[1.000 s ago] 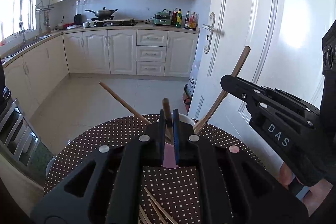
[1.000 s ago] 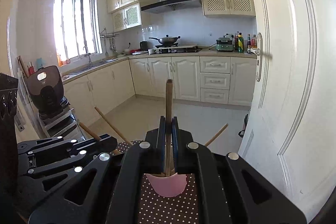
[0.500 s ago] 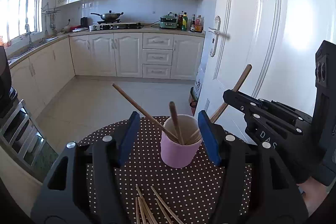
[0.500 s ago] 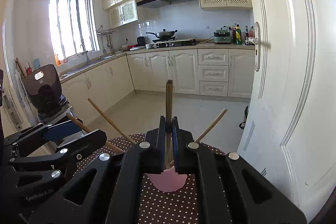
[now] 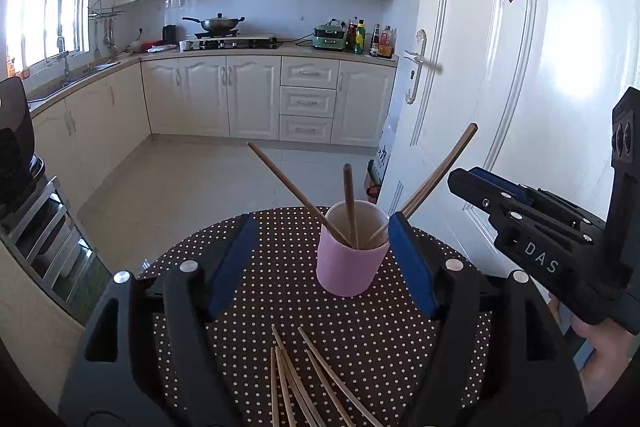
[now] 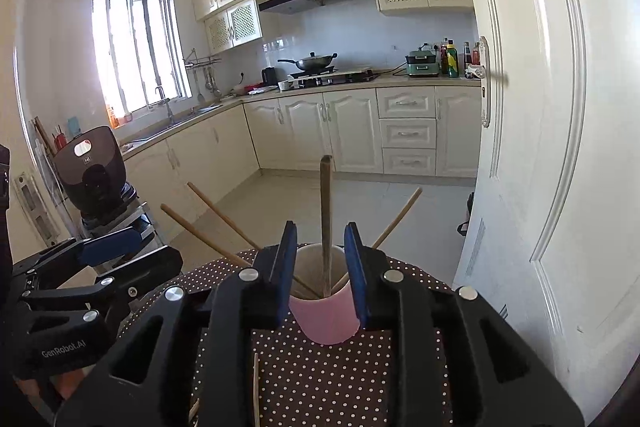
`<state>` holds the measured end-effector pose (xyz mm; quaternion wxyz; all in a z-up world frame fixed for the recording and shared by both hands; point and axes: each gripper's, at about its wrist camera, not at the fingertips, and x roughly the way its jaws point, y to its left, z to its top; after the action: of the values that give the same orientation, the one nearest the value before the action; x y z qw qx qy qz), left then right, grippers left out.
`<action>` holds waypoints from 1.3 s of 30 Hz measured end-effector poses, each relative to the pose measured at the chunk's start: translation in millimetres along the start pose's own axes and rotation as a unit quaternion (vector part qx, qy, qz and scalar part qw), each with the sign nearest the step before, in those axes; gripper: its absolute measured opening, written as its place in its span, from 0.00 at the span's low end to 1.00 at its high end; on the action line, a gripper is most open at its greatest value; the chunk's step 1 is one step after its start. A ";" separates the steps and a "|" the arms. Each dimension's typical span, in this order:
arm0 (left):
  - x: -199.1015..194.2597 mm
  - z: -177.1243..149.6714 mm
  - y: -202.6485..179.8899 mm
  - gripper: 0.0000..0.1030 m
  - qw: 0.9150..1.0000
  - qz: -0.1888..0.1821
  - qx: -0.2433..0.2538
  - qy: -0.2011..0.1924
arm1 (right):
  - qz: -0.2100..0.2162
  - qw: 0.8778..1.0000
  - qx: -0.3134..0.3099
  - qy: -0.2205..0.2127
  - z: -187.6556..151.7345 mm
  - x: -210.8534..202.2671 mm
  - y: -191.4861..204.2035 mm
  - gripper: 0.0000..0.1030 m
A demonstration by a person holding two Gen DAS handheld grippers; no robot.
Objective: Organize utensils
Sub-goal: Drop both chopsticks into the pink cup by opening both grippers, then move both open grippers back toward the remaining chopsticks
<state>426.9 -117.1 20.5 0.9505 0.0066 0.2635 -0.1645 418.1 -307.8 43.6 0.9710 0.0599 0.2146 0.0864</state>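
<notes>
A pink cup (image 5: pixel 348 267) (image 6: pixel 326 319) stands on the round table with a dark polka-dot cloth (image 5: pixel 248 307) (image 6: pixel 320 379). Several wooden chopsticks lean in it. My left gripper (image 5: pixel 322 219) is open wide, its jaws still opening, with the cup beyond and between the blue pads and nothing touched. My right gripper (image 6: pixel 321 227) is opening; an upright chopstick (image 6: pixel 326 203) in the cup stands between its pads, free of them. Several loose chopsticks (image 5: pixel 304 379) lie on the cloth at the front. Each gripper shows in the other's view: right gripper (image 5: pixel 520 219), left gripper (image 6: pixel 156 247).
A white door (image 5: pixel 520 87) stands close behind the table on the right. A metal rack with a black appliance (image 6: pixel 90 171) is at the left. Beyond the table's far edge lies the kitchen floor and cabinets. A hand (image 5: pixel 600 359) holds the right gripper.
Both grippers were shut on a chopstick over the cup. The left one opened wide and drew back; the right one's jaws have just parted. Both chopsticks now rest in the cup.
</notes>
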 end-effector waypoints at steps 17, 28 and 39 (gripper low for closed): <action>-41.3 -52.4 27.4 0.70 0.998 0.017 0.013 0.065 | 0.026 0.996 -0.050 0.065 -48.0 -22.3 33.5 0.25; -0.2 -116.8 52.9 0.70 0.975 0.014 0.038 0.218 | 0.043 0.976 -0.085 0.198 -102.7 21.8 56.0 0.31; 44.4 -154.7 63.5 0.70 0.958 0.015 0.031 0.284 | 0.050 0.955 -0.091 0.279 -143.7 59.0 62.6 0.31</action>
<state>405.6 -55.4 -139.7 0.8382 0.0861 0.5173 -0.1499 400.5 -223.8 -100.2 0.8682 -0.0447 0.4651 0.1669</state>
